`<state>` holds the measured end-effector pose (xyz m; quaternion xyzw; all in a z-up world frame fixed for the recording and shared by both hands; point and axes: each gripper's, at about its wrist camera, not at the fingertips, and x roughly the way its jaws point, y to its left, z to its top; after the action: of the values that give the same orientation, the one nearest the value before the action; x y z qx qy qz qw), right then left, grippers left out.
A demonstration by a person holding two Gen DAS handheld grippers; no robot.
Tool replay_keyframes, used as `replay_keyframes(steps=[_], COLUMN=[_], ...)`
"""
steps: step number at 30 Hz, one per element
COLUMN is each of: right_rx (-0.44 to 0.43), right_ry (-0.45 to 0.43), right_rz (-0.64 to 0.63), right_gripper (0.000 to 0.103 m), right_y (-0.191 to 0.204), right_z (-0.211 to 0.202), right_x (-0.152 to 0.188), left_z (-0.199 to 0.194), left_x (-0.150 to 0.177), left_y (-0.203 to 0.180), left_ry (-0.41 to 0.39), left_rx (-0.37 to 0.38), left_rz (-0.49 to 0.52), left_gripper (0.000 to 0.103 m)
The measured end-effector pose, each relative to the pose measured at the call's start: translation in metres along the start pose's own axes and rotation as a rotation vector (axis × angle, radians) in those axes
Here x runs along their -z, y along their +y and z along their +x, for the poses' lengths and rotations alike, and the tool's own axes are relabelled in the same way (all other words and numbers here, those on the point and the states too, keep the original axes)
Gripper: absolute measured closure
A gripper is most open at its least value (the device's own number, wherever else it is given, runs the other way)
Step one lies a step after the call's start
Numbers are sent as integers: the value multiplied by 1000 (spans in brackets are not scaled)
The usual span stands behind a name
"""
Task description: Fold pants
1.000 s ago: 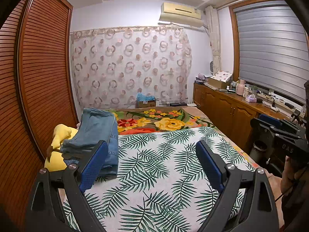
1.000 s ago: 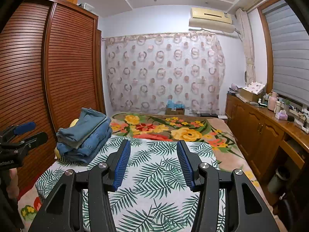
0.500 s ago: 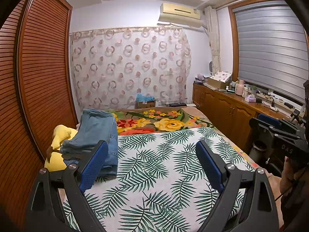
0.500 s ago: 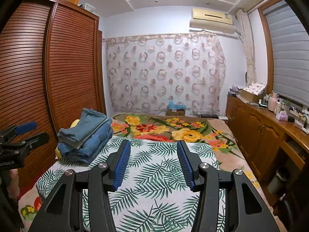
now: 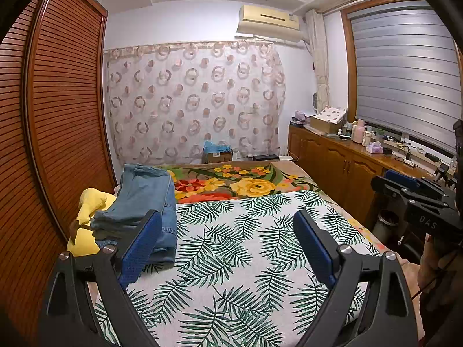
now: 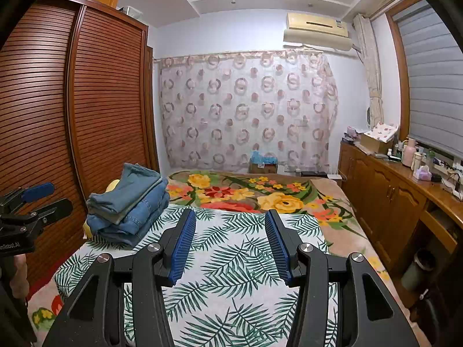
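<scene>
While both units hover over the bed [image 6: 246, 260] | left hand-held gripper [image 5: 228, 243] released, empty | right hand-held gripper [image 6: 230, 245] released, empty | pants [image 6: 130, 202] folded, stacked at bed's left edge.

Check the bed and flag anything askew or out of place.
Nothing is spilled or damaged. The folded jeans stack is slightly uneven: its top pair sits skewed and tilted, partly propped on a yellow item at the bed's wardrobe-side edge. Both grippers, left and right, are open and empty.
</scene>
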<state>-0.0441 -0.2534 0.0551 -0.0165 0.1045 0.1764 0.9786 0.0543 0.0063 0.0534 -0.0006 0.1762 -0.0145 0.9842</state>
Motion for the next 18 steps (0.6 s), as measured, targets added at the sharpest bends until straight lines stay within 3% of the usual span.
replay_keyframes(steps=[18], right_rx=[-1], right_ry=[-1], right_rz=[-1], right_gripper=[51], right_y=[0], right_z=[1], right_x=[1], left_z=[0], left_x=[0], left_y=[0], left_ry=[-1], left_rx=[1], left_rz=[0], left_gripper=[11])
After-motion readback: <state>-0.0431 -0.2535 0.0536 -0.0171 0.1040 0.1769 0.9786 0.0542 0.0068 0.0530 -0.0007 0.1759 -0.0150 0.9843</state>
